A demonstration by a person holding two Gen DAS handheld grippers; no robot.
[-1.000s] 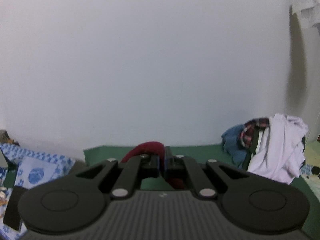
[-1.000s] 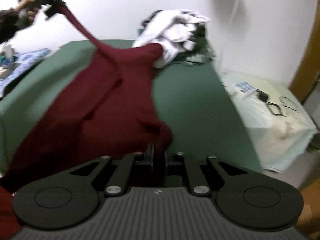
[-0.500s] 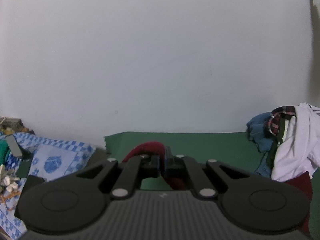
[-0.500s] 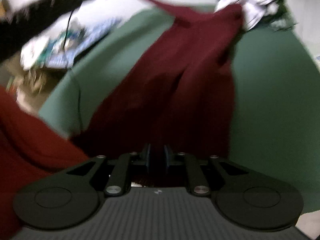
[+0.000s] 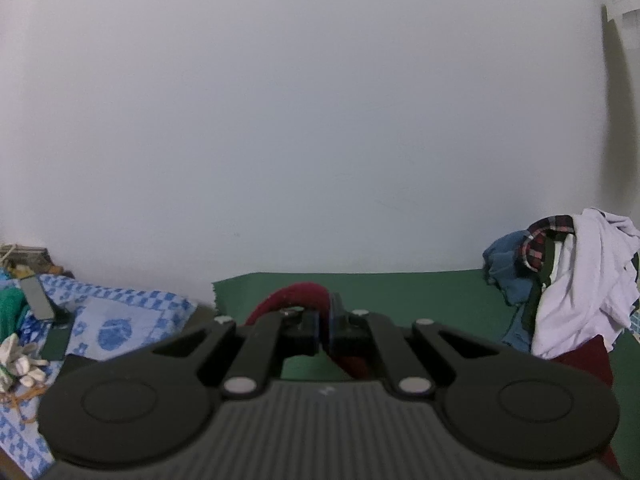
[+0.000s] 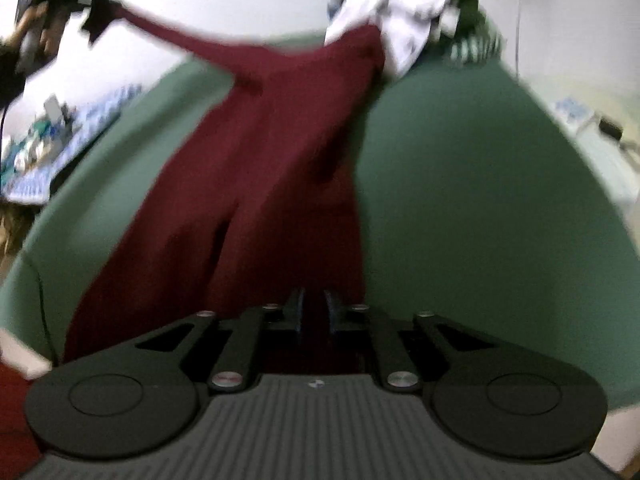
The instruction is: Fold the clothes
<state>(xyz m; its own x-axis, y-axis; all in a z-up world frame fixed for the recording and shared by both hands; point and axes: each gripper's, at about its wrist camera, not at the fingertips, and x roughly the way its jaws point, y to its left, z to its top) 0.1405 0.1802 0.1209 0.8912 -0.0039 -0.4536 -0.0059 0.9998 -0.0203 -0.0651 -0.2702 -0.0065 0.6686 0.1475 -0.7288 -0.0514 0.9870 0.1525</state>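
now, near to far:
left gripper: clenched on a fold of the maroon garment, bottom centre of its own view.
right gripper: jaws opening, maroon cloth lying between them with a gap at each pad.
maroon garment: in the right wrist view spread up the middle of the frame over the green surface, one corner stretched to the upper left; motion-blurred.
clothes pile: white, blue and plaid, right edge of the left wrist view.
blue patterned cloth: lower left.
white wall: upper frame.
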